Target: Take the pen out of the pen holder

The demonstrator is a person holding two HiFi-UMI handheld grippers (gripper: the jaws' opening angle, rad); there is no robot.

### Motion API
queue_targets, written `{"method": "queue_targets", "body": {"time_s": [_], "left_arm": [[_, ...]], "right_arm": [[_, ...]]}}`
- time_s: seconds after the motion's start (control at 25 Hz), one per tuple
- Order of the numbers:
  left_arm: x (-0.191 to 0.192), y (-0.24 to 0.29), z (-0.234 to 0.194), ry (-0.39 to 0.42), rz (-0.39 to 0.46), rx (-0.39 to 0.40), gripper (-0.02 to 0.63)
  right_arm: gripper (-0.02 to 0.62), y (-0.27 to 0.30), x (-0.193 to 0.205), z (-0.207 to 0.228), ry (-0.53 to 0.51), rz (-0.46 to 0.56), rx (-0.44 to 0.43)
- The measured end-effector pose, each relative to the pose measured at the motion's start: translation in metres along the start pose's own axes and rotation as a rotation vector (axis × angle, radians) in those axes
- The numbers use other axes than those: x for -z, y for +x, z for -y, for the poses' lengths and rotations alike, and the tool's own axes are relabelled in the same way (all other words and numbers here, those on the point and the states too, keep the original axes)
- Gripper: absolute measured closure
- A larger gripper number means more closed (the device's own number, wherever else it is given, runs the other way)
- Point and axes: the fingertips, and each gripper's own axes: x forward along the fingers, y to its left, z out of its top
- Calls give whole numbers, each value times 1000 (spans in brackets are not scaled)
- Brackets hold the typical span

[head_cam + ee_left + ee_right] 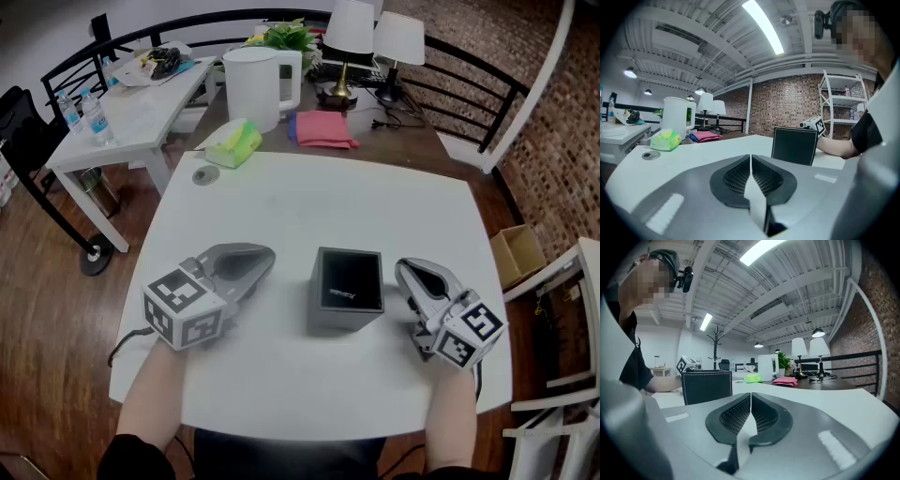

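A square black pen holder [346, 288] stands on the white table [309, 206] between my two grippers. Inside it a pen [340, 295] lies low against the dark bottom. My left gripper [255, 265] rests on the table to the holder's left, shut with nothing between its jaws. My right gripper [409, 275] sits just right of the holder, also shut and holding nothing. The holder shows as a black box with white stitching in the left gripper view [794, 146] and in the right gripper view [707, 386]. The pen is hidden in both gripper views.
At the table's far end are a white kettle [260, 86], a green tissue pack [233, 143], a pink cloth [322, 129] and a small round disc [205, 176]. Two lamps [373, 47] stand behind. A second white table [131, 112] with bottles is at left.
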Motion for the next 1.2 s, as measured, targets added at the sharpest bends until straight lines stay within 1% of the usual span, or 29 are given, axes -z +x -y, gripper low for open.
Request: {"method": "queue_targets", "body": {"time_s": [0.12, 0.2, 0.32, 0.48, 0.64, 0.72, 0.84, 1.0, 1.12, 1.2], "left_arm": [[0, -1, 0, -1, -2, -1, 594], [0, -1, 1, -2, -3, -1, 594], [0, -1, 0, -2, -1, -3, 594], [1, 0, 1, -3, -4, 1, 594], [2, -1, 1, -1, -7, 1, 594], [2, -1, 0, -1, -8, 0, 594], [2, 0, 0, -2, -7, 0, 594], [1, 0, 1, -2, -7, 2, 594], [1, 0, 1, -2, -8, 2, 594], [1, 0, 1, -2, -8, 2, 594]], "right_arm": [[575, -2, -2, -5, 3, 10, -31], [572, -6, -8, -11, 18, 34, -73], [544, -16, -24, -27, 50, 96, -183], [500, -30, -46, -55, 41, 178, -340], [476, -41, -66, -76, 44, 230, -446], [472, -40, -71, -86, 29, 212, -487], [469, -31, -66, -101, -41, 125, -511], [469, -23, -60, -112, -89, 51, -516], [477, -19, -54, -114, -126, -2, -500], [491, -17, -51, -115, -133, -23, -487]]}}
